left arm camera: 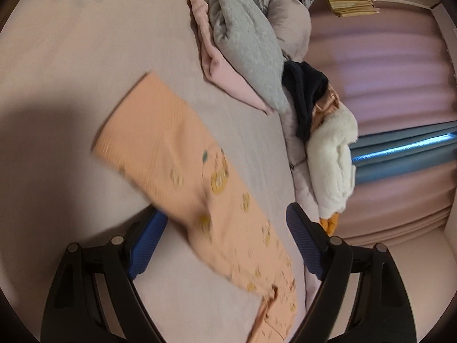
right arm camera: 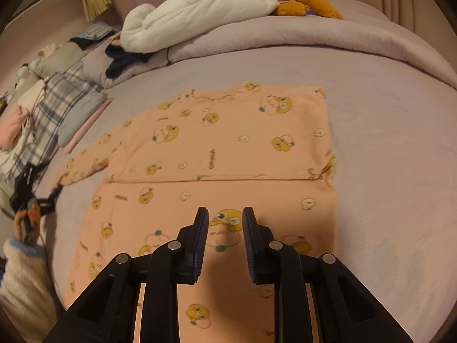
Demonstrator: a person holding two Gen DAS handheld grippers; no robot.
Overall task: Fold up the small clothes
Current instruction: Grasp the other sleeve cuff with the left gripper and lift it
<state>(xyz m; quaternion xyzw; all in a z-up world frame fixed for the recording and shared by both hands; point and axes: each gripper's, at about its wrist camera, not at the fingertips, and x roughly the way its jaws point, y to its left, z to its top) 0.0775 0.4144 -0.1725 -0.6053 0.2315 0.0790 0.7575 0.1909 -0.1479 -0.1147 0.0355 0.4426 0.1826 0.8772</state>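
Between the right tongs [right arm camera: 225, 214], standing slightly apart and gripping nothing, shows the peach printed shirt [right arm camera: 222, 148], lying flat on the bed [right arm camera: 385, 148] with its upper half folded down. The left tongs [left arm camera: 225, 223] gape wide over a sleeve [left arm camera: 160, 140]. A white plush duck [right arm camera: 200, 14] lies on the duvet beyond.
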